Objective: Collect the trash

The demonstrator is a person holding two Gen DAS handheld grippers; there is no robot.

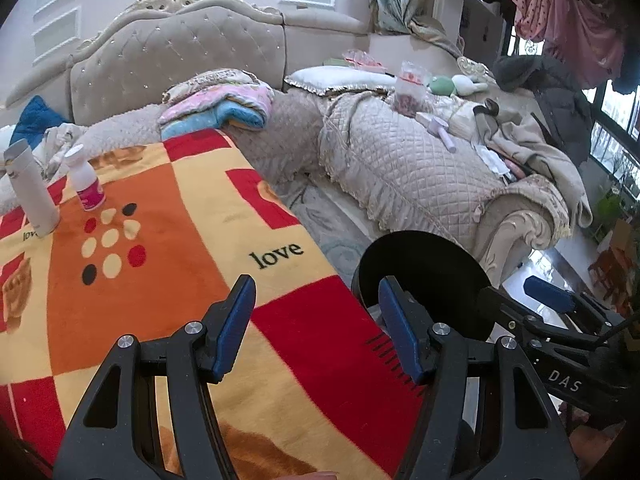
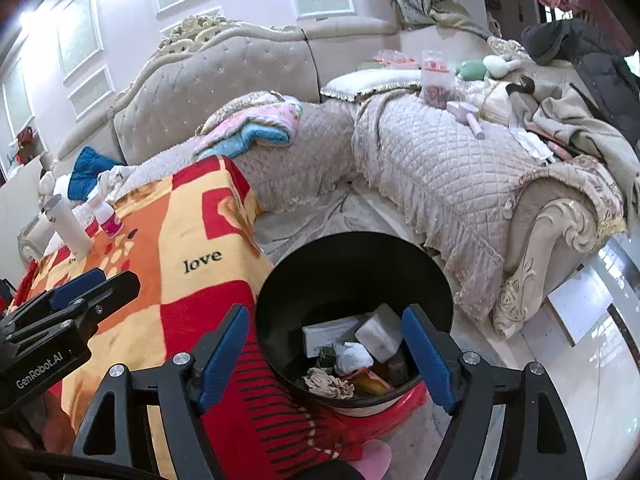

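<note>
big orange-red blanket [image 2: 176,240] with "love" on it, black trash bin [image 2: 352,264] right off the blanket's edge, paper scraps [image 2: 352,356] piled inside, white tube [image 1: 32,188] and small pink bottle [image 1: 86,180] upright on the blanket's far corner, left gripper [image 1: 316,332] over the blanket, jaws apart, empty, right gripper [image 2: 328,356] above the bin, jaws apart, empty

"love" in black letters on yellow patch of blanket [image 1: 160,216], legible in both wrist views; second "love", partly cut off, at base of white tube [image 1: 32,188]. "DAS" in pale letters on right gripper [image 1: 516,304] body. "GenRobot.AI" in white on left gripper [image 2: 96,284] body. Pink bottle [image 1: 86,178] label unreadable.
</note>
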